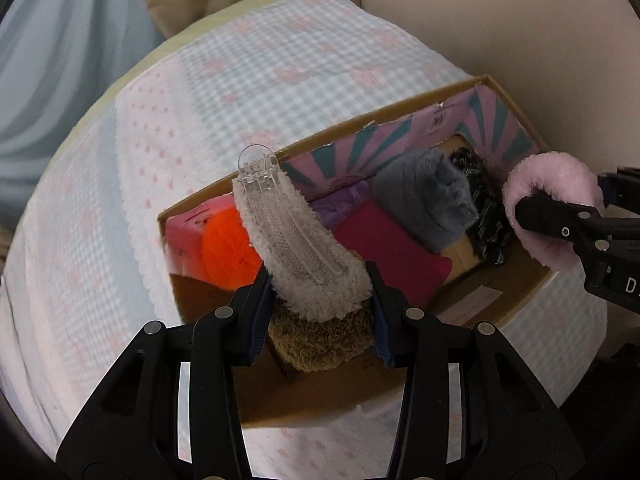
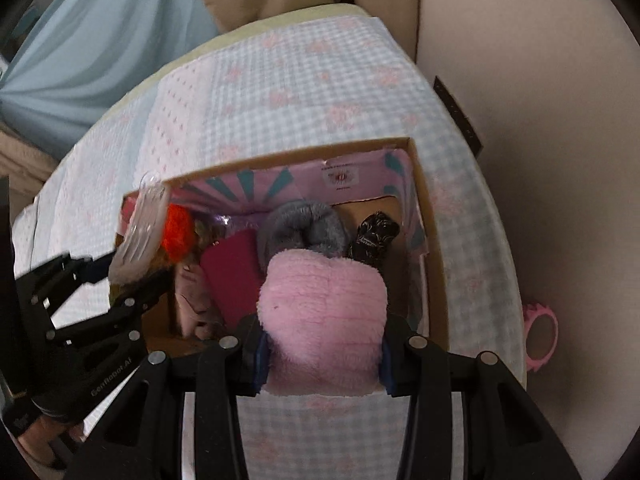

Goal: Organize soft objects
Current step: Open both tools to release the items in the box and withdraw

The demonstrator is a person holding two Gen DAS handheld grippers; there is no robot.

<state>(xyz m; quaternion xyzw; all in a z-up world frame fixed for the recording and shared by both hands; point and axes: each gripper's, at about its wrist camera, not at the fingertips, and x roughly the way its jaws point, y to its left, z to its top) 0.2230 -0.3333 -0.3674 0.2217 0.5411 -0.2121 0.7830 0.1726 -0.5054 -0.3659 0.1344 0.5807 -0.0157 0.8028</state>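
Observation:
An open cardboard box [image 1: 400, 108] with a pink and teal lining stands on a checked cloth. My left gripper [image 1: 318, 280] is shut on a white fluffy sock [image 1: 304, 248] with a clear plastic hanger, held above the box's near left part. A brown fluffy piece [image 1: 320, 344] hangs under it. My right gripper [image 2: 322, 324] is shut on a pink fluffy roll [image 2: 324, 296] over the near edge of the box [image 2: 280, 156]. In the left wrist view that pink roll [image 1: 552, 172] hangs at the box's right end. The left gripper [image 2: 128, 272] shows at the left of the right wrist view.
Inside the box lie an orange fluffy piece [image 1: 228, 248], a magenta cloth [image 1: 384, 248], a grey fluffy roll [image 1: 428, 196] and a black speckled item [image 1: 484, 216]. The blue and pink checked cloth [image 1: 240, 80] surrounds the box. A pink ring [image 2: 540, 340] lies beyond the cloth's right edge.

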